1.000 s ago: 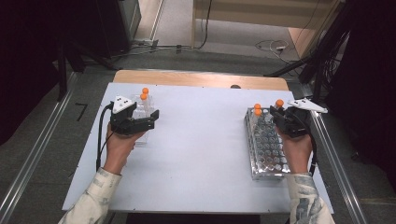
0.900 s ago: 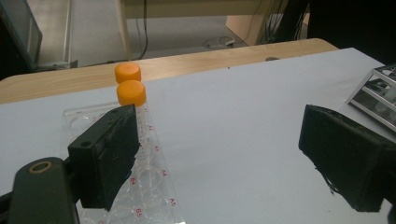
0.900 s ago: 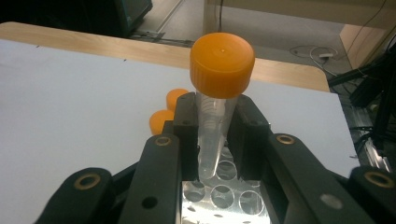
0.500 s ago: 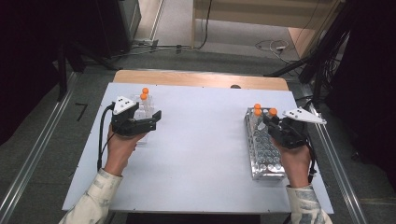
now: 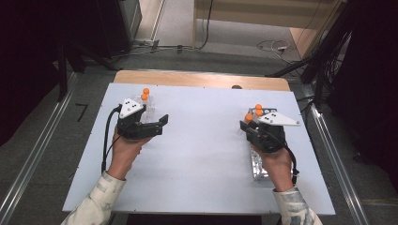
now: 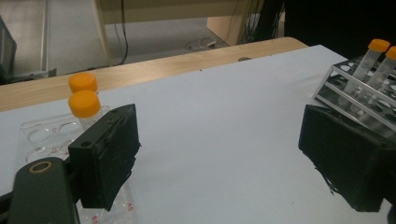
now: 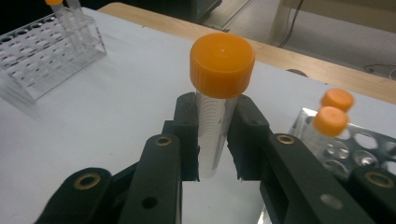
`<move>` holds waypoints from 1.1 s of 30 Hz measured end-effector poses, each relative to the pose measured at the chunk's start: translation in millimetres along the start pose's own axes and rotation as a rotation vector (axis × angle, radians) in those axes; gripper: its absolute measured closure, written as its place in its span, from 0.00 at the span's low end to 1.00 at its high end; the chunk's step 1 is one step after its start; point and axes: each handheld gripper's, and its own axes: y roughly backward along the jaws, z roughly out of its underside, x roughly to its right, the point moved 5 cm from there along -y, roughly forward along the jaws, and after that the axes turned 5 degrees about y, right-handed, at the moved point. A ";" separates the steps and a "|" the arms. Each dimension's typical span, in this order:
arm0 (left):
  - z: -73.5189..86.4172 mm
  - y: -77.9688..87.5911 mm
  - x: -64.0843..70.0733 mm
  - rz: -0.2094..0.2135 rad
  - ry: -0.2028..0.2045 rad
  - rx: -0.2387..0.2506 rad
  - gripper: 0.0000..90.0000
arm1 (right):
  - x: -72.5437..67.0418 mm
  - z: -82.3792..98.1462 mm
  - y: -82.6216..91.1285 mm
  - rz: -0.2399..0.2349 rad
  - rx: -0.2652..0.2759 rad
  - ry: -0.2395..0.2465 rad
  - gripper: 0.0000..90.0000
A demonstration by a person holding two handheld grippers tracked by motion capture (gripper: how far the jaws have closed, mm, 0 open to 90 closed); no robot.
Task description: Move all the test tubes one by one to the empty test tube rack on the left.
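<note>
Right now the right gripper (image 7: 214, 140) is clamped on a clear tube with an orange cap (image 7: 219, 93), held upright at the centre of the right gripper view, off the table. At the right of the high view that gripper (image 5: 247, 125) sits at the near-left edge of the metal rack (image 5: 257, 168), where two more orange-capped tubes (image 5: 258, 109) stand at the far end. Over at the left of that view, the left gripper (image 5: 159, 124) rests by the clear plastic rack (image 6: 42, 135), jaws wide apart with nothing between them. Two capped tubes (image 6: 84, 95) stand in that clear rack, at the left of the left gripper view.
</note>
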 end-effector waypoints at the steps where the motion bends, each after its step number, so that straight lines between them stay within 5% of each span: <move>1: 0.3 -0.1 1.6 0.003 -0.006 -0.002 0.14 | -2.8 0.2 -2.5 -0.006 -0.002 0.004 0.80; 10: 5.4 -3.9 22.8 0.054 -0.046 -0.021 0.14 | -31.2 2.8 -22.8 -0.083 -0.015 0.028 0.80; 21: 12.8 -8.2 45.8 0.112 -0.094 -0.035 0.18 | -52.5 4.4 -34.8 -0.125 -0.001 0.063 0.80; 33: 21.0 -11.0 69.2 0.206 -0.136 -0.063 0.22 | -81.5 10.0 -54.1 -0.188 -0.045 0.116 0.80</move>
